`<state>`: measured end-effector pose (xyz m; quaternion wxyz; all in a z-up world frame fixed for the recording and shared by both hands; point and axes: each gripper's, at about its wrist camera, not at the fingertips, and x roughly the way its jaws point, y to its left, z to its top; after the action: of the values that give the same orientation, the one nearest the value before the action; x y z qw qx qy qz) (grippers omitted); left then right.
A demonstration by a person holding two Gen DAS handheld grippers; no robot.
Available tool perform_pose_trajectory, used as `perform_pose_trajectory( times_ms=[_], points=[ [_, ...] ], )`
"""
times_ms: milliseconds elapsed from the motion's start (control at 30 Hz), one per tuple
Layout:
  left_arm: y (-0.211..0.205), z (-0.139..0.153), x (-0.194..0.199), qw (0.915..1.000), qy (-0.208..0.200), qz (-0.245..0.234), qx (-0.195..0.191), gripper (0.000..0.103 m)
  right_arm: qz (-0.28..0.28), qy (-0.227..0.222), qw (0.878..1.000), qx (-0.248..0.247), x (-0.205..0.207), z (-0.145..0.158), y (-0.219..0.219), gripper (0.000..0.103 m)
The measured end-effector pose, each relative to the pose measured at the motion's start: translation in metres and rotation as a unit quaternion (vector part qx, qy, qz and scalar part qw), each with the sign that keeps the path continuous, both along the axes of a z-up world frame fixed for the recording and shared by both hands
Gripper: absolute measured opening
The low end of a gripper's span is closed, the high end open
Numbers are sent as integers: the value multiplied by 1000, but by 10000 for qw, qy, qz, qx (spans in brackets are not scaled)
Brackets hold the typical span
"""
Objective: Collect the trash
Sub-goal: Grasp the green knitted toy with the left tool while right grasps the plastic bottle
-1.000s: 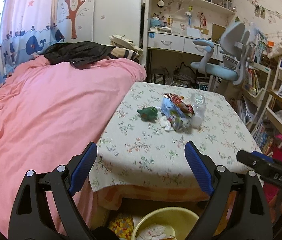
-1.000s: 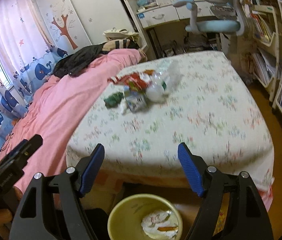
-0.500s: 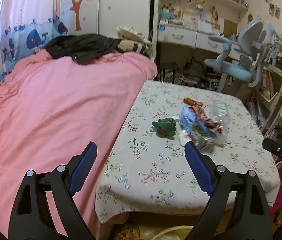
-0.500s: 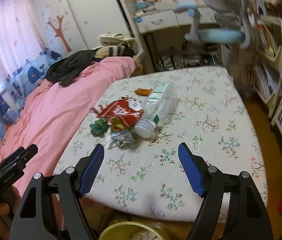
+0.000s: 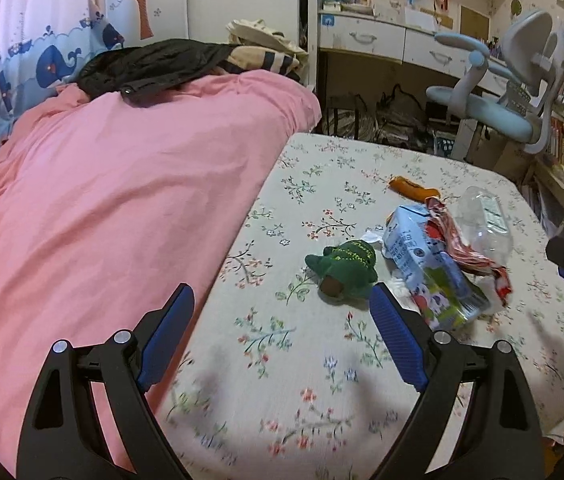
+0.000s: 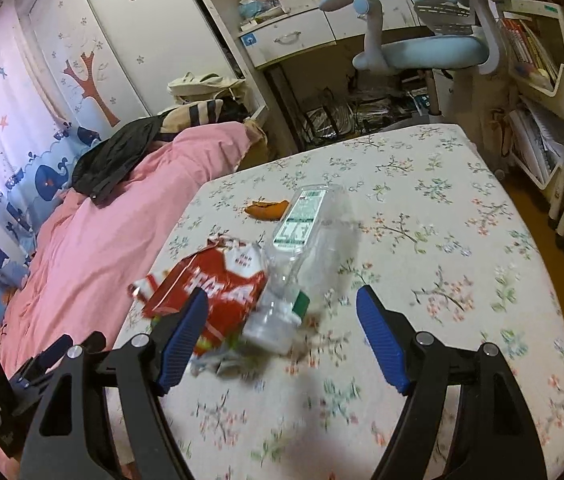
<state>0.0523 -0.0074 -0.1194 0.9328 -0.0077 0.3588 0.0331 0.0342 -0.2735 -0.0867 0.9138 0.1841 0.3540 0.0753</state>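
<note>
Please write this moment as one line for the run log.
stage: approach | left tongs: open, empty | right tongs: open, empty | trash pile: on table, untouched

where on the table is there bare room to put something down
Bare floral cloth right of the plastic bottle, out to the table's edge, and nearest both grippers. Crowded in the middle: green toy, carton, red wrapper, orange peel.

A floral-clothed table (image 5: 322,380) is set beside a pink-covered bed (image 5: 102,200). Whale-print curtains (image 5: 22,52), a white desk (image 5: 366,36) and a blue chair (image 5: 498,108) are seen behind.
</note>
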Motion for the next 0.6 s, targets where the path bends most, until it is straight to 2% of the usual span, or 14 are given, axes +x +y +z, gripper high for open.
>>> perform_pose_trajectory(
  times_ms=[500, 533, 600],
  points=[
    [-21, -35, 74, 9990, 265, -332, 108, 86, -111, 457, 9989, -86, 70, -34, 15, 74],
    [-22, -36, 76, 9989, 276, -350, 109, 86, -105, 508, 9986, -117, 73, -36, 15, 73],
    [-23, -40, 82, 9983, 350, -457, 107, 85, -79, 545, 9983, -167, 75, -38, 14, 61]
  ],
)
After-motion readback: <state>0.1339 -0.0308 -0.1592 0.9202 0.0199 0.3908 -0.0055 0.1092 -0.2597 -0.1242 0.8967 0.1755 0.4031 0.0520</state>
